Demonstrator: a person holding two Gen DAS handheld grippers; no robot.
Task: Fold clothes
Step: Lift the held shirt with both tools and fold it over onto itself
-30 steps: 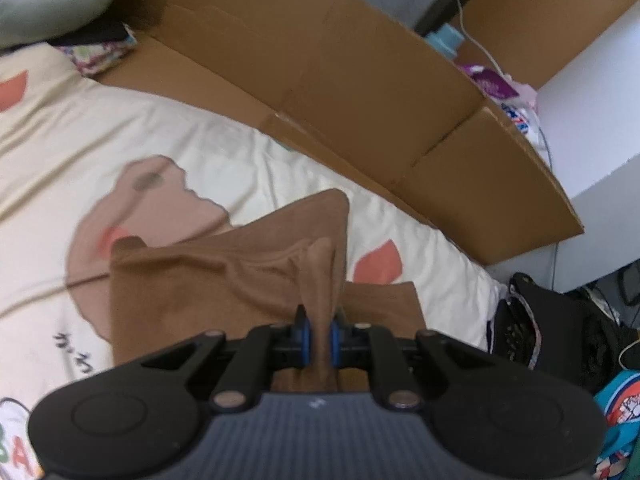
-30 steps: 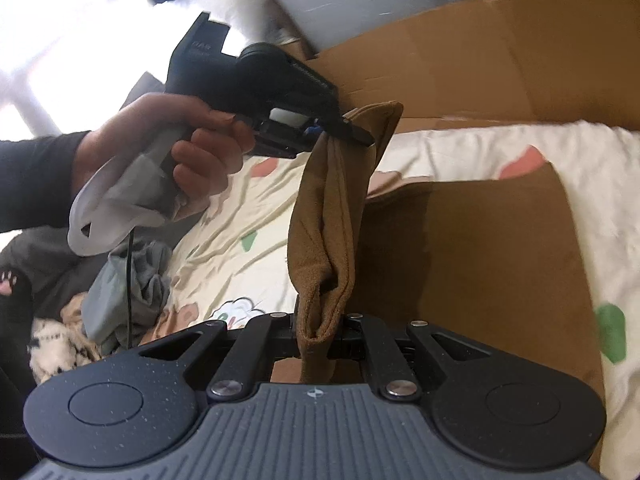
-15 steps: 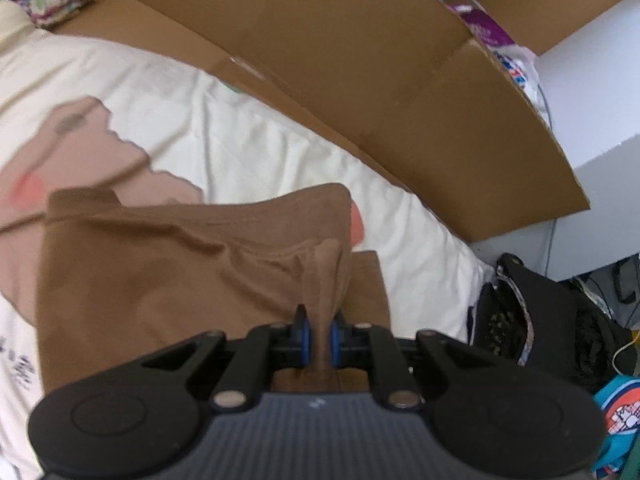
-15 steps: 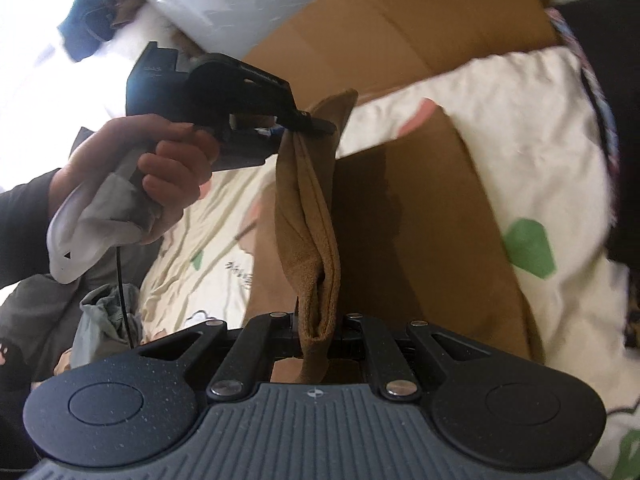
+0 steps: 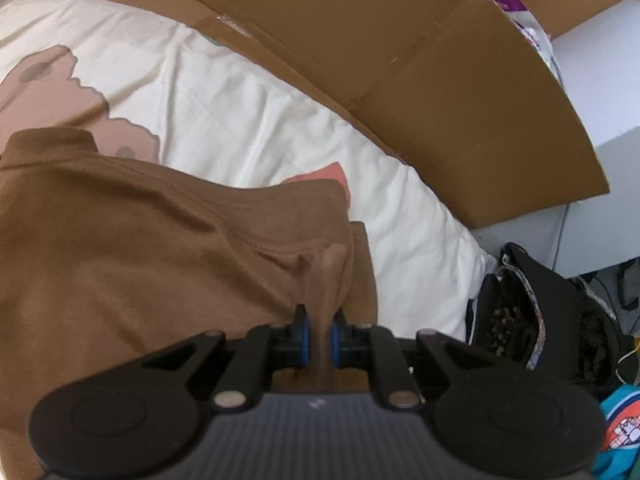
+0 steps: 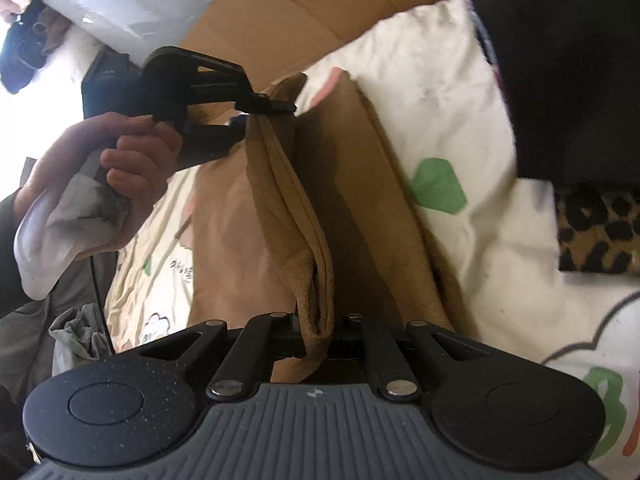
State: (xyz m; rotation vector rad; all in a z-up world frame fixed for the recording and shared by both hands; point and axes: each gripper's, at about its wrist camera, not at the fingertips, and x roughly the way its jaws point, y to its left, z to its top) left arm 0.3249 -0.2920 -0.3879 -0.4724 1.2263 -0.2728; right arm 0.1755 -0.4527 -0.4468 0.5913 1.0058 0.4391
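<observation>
A brown garment (image 5: 132, 248) lies partly spread on a cream printed bedsheet (image 5: 248, 120). My left gripper (image 5: 319, 338) is shut on a bunched corner of that cloth, low over the bed. In the right wrist view the same brown garment (image 6: 296, 208) hangs as a folded edge stretched between both grippers. My right gripper (image 6: 318, 330) is shut on its near end. The left gripper (image 6: 276, 107), held by a hand (image 6: 120, 168), pinches the far end. The lower layer of the garment lies flat on the sheet beneath.
Flattened cardboard (image 5: 420, 64) runs along the bed's far side. A black bag (image 5: 540, 312) and colourful items sit on the floor past the bed's corner. A leopard-print cloth (image 6: 596, 232) and dark fabric (image 6: 568, 60) lie to the right. Grey clothing (image 6: 76, 336) is heaped at the left.
Both grippers have sunk toward the bed with the brown garment's edge still held. The cloth now spreads wider below the left gripper. The right gripper has rolled, tilting its view.
</observation>
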